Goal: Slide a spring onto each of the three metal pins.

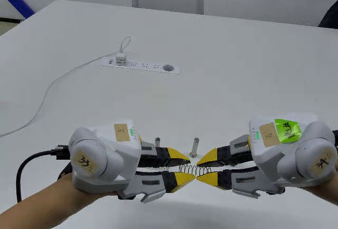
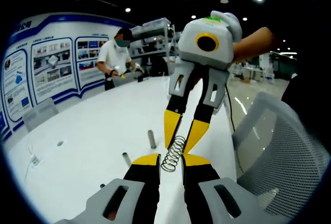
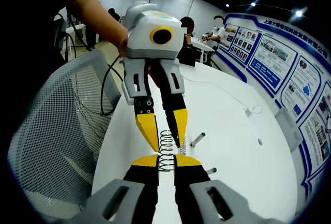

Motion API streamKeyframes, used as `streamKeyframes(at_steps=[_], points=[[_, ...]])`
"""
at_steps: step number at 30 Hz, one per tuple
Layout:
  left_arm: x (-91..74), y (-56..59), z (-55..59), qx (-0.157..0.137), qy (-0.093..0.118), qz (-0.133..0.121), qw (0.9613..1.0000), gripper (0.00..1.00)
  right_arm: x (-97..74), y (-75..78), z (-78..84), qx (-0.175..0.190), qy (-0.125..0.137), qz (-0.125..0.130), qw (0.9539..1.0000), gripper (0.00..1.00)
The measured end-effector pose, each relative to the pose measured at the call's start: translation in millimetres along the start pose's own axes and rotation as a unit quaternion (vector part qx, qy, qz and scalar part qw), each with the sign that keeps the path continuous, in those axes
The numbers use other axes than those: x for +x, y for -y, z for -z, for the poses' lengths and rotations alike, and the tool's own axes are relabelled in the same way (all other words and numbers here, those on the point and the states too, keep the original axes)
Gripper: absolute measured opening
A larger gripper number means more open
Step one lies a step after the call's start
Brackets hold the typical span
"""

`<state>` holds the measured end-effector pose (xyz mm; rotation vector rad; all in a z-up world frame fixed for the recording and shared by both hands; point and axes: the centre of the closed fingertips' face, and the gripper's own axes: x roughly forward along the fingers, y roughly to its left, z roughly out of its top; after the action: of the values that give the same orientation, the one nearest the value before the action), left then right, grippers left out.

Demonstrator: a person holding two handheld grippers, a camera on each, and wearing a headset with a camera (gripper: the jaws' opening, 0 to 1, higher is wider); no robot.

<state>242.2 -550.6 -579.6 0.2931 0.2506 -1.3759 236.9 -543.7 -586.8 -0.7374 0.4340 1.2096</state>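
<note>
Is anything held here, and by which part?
A small coiled metal spring: one end pinched by the left tool, the other by the right tool.

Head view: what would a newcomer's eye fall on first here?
The left tool and the right tool, both yellow-tipped, meet tip to tip low in the view, each closed on one end of a small spring. Just behind them, a metal pin stands upright on the white table.

Well ahead of you on the white table lies a power strip, with a white plug at its left end and its cable trailing left. A mesh chair stands beside the table.
</note>
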Motion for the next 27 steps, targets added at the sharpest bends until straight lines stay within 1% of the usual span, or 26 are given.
streamKeyframes(at_steps=[3, 5, 6, 7, 8, 9, 10, 16, 19, 21, 23, 25, 27], points=[[0.5, 2.3, -0.4, 0.008, -0.004, 0.006, 0.9999, 0.15, 0.0, -1.0, 0.8, -0.001, -0.002, -0.004, 1.0000, 0.11], [0.5, 5.2, -0.9, 0.023, -0.009, 0.009, 0.9996, 0.15, 0.3, -2.4, 1.4, -0.007, -0.006, -0.007, 0.9999, 0.11], [0.0, 5.5, -0.6, 0.041, -0.012, 0.010, 0.9991, 0.14, 0.4, -2.8, 1.4, -0.009, -0.007, -0.007, 0.9999, 0.11], [-0.3, 3.6, -1.6, 0.086, -0.012, 0.001, 0.9963, 0.13, 0.1, -1.9, 1.1, -0.010, -0.008, -0.004, 0.9999, 0.11], [0.0, 7.1, -0.2, 0.086, -0.015, 0.005, 0.9962, 0.12, 0.1, -1.3, 0.9, -0.010, -0.008, -0.004, 0.9999, 0.11], [0.1, 11.7, 1.6, 0.086, -0.021, 0.017, 0.9960, 0.10, -0.1, 0.0, 2.3, -0.010, -0.012, -0.001, 0.9999, 0.11], [0.4, 11.2, 0.5, 0.085, -0.018, 0.010, 0.9962, 0.10, 0.5, -3.3, 2.9, -0.006, -0.012, -0.012, 0.9998, 0.11], [-2.7, 9.0, 2.0, 0.077, -0.012, 0.005, 0.9970, 0.10, 2.3, -3.0, 1.2, -0.012, -0.007, -0.008, 0.9999, 0.11], [-5.0, 8.6, 1.9, 0.074, -0.008, 0.007, 0.9972, 0.10, 2.2, -3.3, -1.2, -0.006, -0.001, -0.009, 0.9999, 0.12], [-5.4, 7.9, 2.1, 0.078, -0.010, 0.006, 0.9969, 0.09, 1.9, -3.6, -1.1, 0.001, -0.001, -0.011, 0.9999, 0.15], [-7.5, 5.5, 0.8, 0.079, -0.009, 0.003, 0.9968, 0.09, 1.4, -1.2, 2.7, -0.001, -0.010, -0.003, 0.9999, 0.22], [-9.6, 5.3, -1.5, 0.077, -0.004, 0.007, 0.9970, 0.09, 0.5, -1.7, 5.7, 0.000, -0.011, -0.005, 0.9999, 0.20], [-9.9, 7.0, -2.1, 0.081, -0.004, 0.012, 0.9966, 0.09, -0.2, -0.2, 8.1, 0.004, -0.011, -0.002, 0.9999, 0.19]])
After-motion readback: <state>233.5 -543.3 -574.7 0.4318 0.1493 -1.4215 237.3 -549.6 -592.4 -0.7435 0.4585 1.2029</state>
